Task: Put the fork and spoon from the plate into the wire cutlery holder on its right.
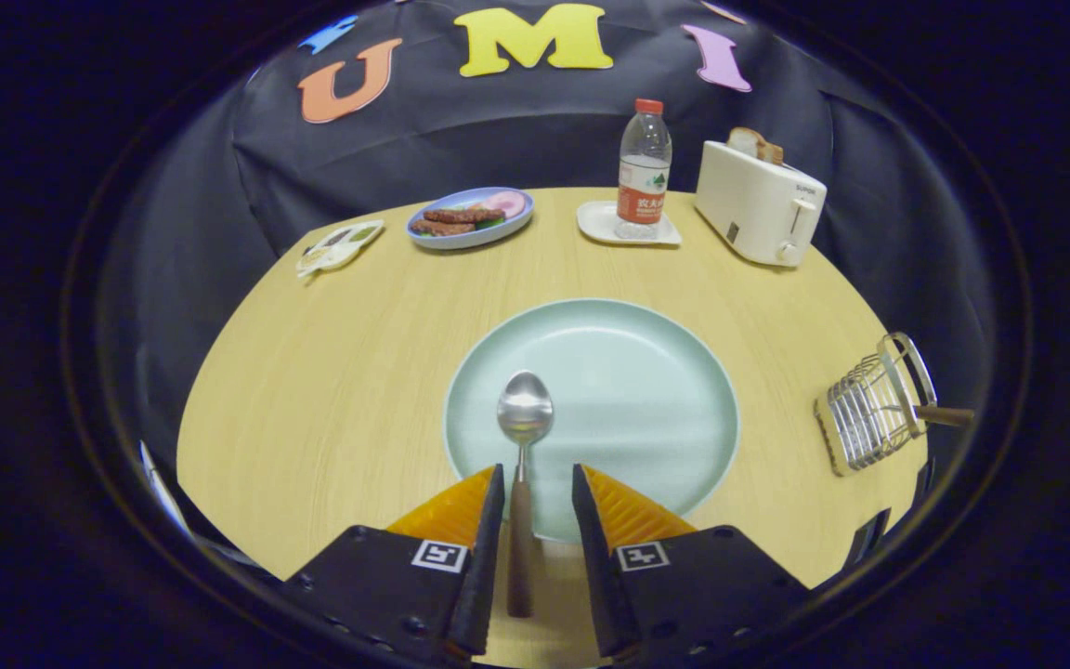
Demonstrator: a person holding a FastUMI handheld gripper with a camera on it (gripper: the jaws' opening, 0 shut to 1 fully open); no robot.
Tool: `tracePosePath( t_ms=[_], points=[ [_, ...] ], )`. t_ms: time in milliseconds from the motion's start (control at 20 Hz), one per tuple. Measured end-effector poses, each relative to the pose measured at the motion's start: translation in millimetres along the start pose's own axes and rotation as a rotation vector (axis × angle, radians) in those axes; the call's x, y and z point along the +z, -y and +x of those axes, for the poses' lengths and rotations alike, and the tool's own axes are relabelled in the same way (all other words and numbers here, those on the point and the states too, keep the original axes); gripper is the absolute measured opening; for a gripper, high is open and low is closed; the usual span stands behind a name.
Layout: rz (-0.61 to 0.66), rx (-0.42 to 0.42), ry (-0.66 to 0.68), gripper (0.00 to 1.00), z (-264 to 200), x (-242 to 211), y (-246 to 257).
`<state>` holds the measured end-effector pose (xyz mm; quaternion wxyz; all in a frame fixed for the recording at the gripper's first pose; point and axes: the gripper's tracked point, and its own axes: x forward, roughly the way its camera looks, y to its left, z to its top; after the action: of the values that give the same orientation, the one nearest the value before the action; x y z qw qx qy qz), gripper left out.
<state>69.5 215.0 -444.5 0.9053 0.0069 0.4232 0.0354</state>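
1. One spoon [524, 437] lies on the big pale green plate [628, 372]: its bowl rests on the near part of the plate, and its brown handle reaches over the near rim of the plate toward us.
2. We see the gripper [538, 488] at the near rim of the plate. Its two fingers stand apart, one at each side of the spoon handle. The left finger is very close to the handle, and we cannot tell if it touches; the right finger is clearly apart from it. So we call the gripper released, it presses on nothing.
3. To the right of the plate, near the edge of the bench [312, 390], stands the wire cutlery holder [869, 409]. A brown handle [948, 415] sticks out of its top, away from the plate. We cannot tell which utensil it belongs to.
4. Beyond the plate, at the far side of the bench, a water bottle [644, 167] with a red cap stands upright on a small white tray [602, 226].
5. Beyond the plate and to its right, a white toaster [758, 204] stands with slices of bread [755, 144] in its slots.
6. Beyond the plate and to its left, a blue plate [461, 237] carries food, and further left of it lies a small white dish [340, 246].
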Motion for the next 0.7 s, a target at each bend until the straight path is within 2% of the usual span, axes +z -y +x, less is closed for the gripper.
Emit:
tracePosePath(
  t_ms=[100, 200, 350, 550, 700],
  points=[
    [0.003, -0.021, -0.018, 0.42, 5.0, -3.3, 0.2],
    [0.028, -0.047, -0.038, 0.19, 4.9, -8.0, 2.7],
    [0.036, -0.041, -0.043, 0.23, 6.9, -10.0, 1.9],
    [0.007, 0.01, -0.076, 0.2, 8.6, -10.4, 3.7],
    [-0.017, 0.02, -0.1, 0.03, 5.8, -11.3, 7.2]
  ],
)
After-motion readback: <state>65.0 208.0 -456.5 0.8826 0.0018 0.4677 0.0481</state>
